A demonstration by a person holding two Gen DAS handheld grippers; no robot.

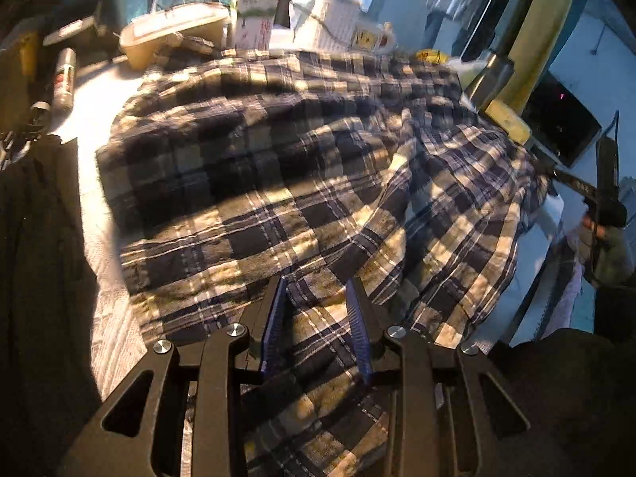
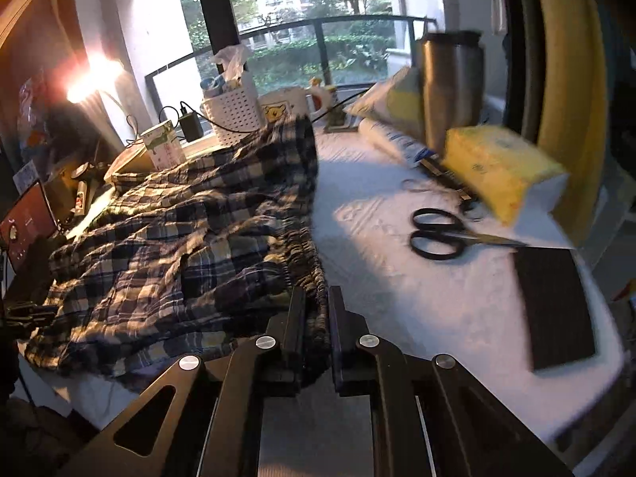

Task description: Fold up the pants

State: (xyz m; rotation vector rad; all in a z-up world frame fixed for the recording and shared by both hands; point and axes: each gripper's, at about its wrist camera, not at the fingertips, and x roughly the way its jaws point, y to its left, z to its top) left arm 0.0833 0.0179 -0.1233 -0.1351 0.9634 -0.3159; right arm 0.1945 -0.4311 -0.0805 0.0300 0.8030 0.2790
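Plaid cloth, the pants [image 1: 302,167], lies rumpled across the white-covered table [image 1: 95,214]. The left gripper [image 1: 318,318] points steeply down over them, its blue-padded jaws partly apart with a fold of plaid running between them; whether the pads press it I cannot tell. The right gripper [image 2: 317,318] also tilts down, its jaws narrowed onto the gathered waistband [image 2: 306,246]. Farther right lie black scissors [image 2: 445,234] and a yellow tissue pack [image 2: 497,167].
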